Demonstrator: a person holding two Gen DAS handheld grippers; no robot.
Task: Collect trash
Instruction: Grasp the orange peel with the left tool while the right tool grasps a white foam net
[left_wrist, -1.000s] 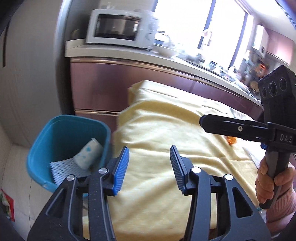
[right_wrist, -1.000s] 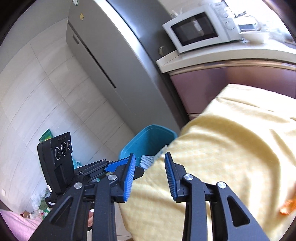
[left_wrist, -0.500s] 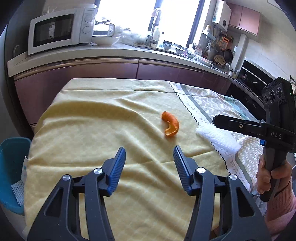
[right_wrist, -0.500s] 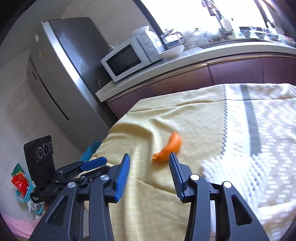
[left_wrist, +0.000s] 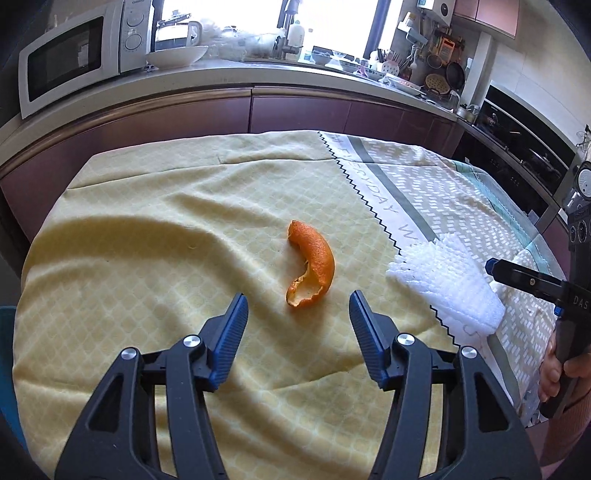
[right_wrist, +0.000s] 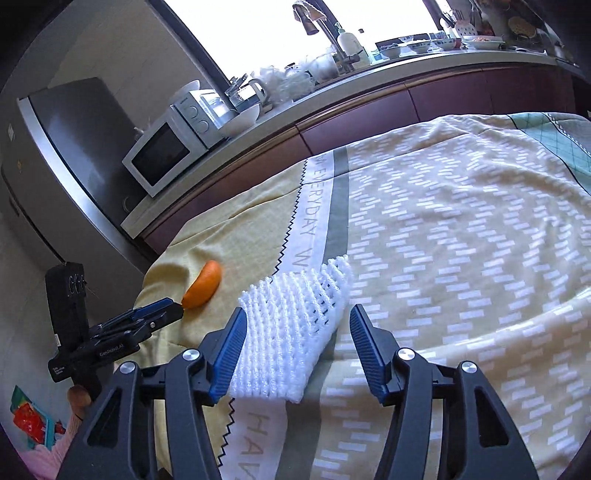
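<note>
Kitchen counters with a microwave (left_wrist: 70, 55) run behind a table draped in a yellow tablecloth (left_wrist: 147, 229), and two pieces of trash lie on it: a curled orange peel (left_wrist: 312, 266) on the plain yellow part and a white foam net sleeve (right_wrist: 291, 332) just beside it, across the zigzag seam of the patterned cloth. The left gripper (left_wrist: 297, 317) hangs just short of the peel with its jaws apart and nothing between them. The right gripper (right_wrist: 295, 336) has just been opening its jaws, and the sleeve now lies between them with a gap showing at each pad, so it is not gripped. The likeliest slip, I judge, is pinching cloth along with the trash: the tablecloth is loose and rumpled under both pieces, and a low close could drag a fold up with the peel or the sleeve. The peel is thin and curved, so it may skid or flip off the pads; the sleeve is soft and may crush or slip from a light grip. Both tools work close together, so their tips could clash. Open cloth lies all round the peel, and the table's near-left edge falls away toward the floor.
</note>
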